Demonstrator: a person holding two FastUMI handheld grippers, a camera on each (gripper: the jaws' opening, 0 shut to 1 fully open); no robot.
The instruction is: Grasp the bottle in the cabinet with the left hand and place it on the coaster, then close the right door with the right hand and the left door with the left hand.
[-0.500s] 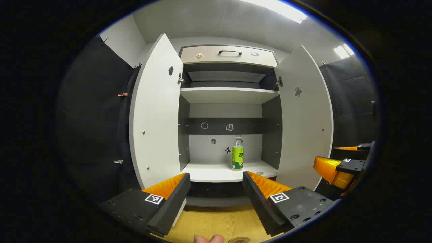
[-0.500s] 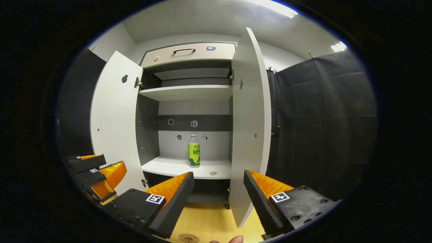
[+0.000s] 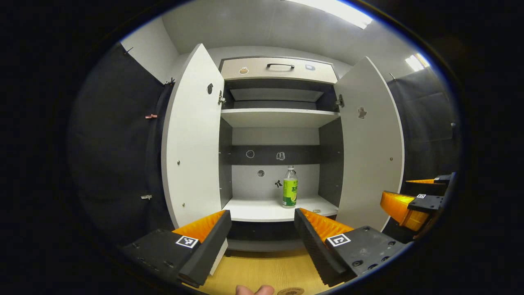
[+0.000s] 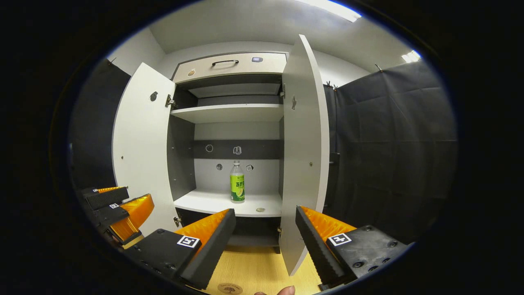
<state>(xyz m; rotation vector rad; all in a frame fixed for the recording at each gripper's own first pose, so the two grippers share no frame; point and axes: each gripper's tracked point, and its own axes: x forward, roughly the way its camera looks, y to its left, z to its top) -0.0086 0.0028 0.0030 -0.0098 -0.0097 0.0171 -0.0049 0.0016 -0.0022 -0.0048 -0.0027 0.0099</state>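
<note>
Bottle (image 3: 290,187) stands upright on the cabinet's lower shelf (image 3: 262,209), both doors swung wide; we hold the left hand-held gripper (image 3: 262,241) and right hand-held gripper (image 4: 265,241) agape, empty, well short of it.

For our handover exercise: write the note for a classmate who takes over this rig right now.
Left gripper: open, empty, facing the cabinet.
Right gripper: open, empty, in front of the right door's edge.
Bottle: upright on the lower shelf.
Left door and right door: both open.
Coaster: on the wooden table, near edge.
Done: nothing.
Left: grasp bottle, set on coaster, close right door, then left.
</note>
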